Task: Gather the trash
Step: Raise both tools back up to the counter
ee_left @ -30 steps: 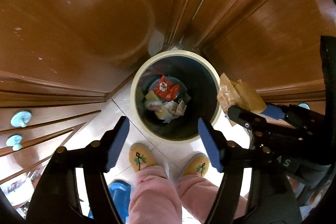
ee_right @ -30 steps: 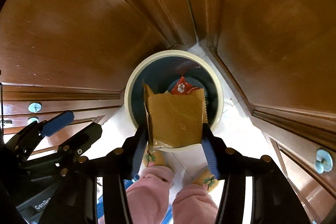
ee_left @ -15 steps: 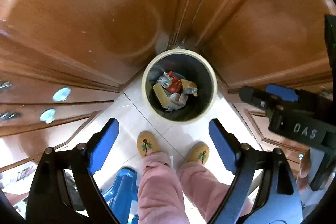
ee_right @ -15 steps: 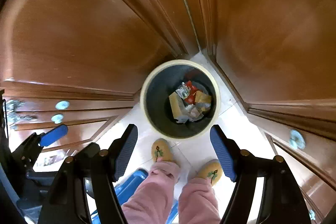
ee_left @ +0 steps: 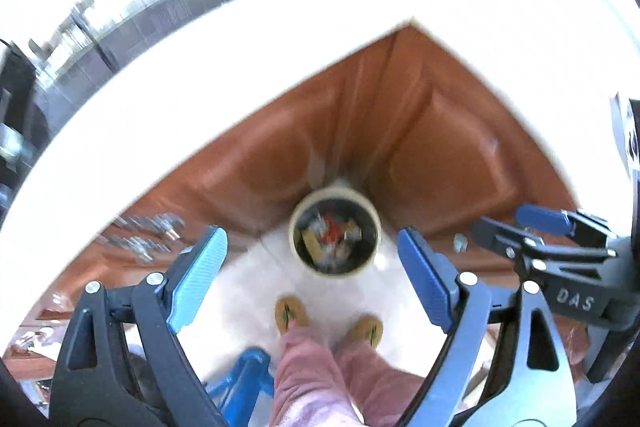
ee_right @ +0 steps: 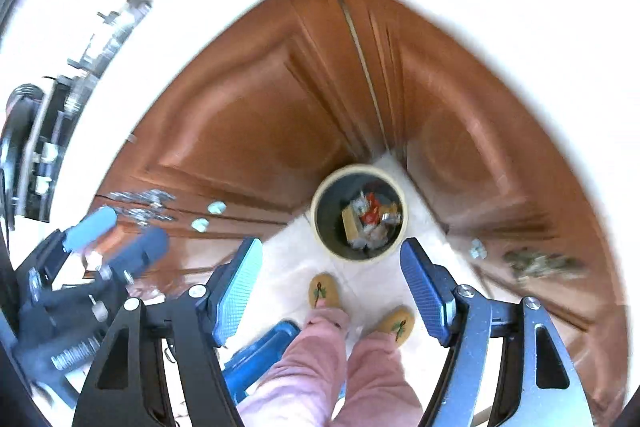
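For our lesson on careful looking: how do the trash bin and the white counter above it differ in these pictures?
The trash bin is round with a cream rim and dark inside; the counter is flat, white and meets at a corner. The bin stands low on the pale floor and holds wrappers; the counter sits high above the wooden cabinet doors. Both sit in the same cabinet corner.

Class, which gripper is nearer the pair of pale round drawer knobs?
Left. The left gripper hangs on the knobs' side; the right gripper sits farther across, above the cream bin.

Open air above the bin [ee_left: 335,231], hemmed by corner cabinets [ee_left: 260,163].
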`<state>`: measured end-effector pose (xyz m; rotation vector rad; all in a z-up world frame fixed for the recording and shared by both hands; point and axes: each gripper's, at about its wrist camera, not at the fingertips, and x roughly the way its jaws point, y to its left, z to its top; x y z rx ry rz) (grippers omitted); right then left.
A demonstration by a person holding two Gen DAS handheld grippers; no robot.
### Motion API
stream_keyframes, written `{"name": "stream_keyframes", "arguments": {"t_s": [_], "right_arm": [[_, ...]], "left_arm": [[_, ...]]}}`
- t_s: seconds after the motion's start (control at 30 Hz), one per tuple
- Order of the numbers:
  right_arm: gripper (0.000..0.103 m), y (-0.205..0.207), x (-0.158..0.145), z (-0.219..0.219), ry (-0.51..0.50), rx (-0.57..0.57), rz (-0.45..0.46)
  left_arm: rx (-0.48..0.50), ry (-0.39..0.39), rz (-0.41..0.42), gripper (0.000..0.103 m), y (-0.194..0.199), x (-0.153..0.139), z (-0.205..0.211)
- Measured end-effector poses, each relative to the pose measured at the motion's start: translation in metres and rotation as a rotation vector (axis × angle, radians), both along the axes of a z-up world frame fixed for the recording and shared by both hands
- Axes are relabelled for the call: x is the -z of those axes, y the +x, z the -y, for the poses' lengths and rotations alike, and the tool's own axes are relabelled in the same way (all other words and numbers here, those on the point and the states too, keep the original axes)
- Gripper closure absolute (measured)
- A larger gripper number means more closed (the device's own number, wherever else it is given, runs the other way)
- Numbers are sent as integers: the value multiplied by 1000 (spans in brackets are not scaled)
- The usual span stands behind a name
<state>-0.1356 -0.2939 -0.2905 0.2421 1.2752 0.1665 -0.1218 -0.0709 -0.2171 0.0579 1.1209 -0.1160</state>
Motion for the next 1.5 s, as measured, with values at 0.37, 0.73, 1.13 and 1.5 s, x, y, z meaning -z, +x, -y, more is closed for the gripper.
{"name": "stream_keyframes", "arguments": {"t_s": [0.37,0.73,1.13,1.5], "right_arm": [[30,2,-158,10,20,-26,234],[30,56,-251,-9,17,-64,415],[30,197,-260,-47,-40,-32,463],[32,345,-200,-86,-68,6,389]], "left_arm": [[-22,36,320,17,-2,-169,5],[-51,20,402,17,39,-231,-7],[-48,-43,370,17,192,-221,-45],[-44,-71,272,18,335,-170,-89]]}}
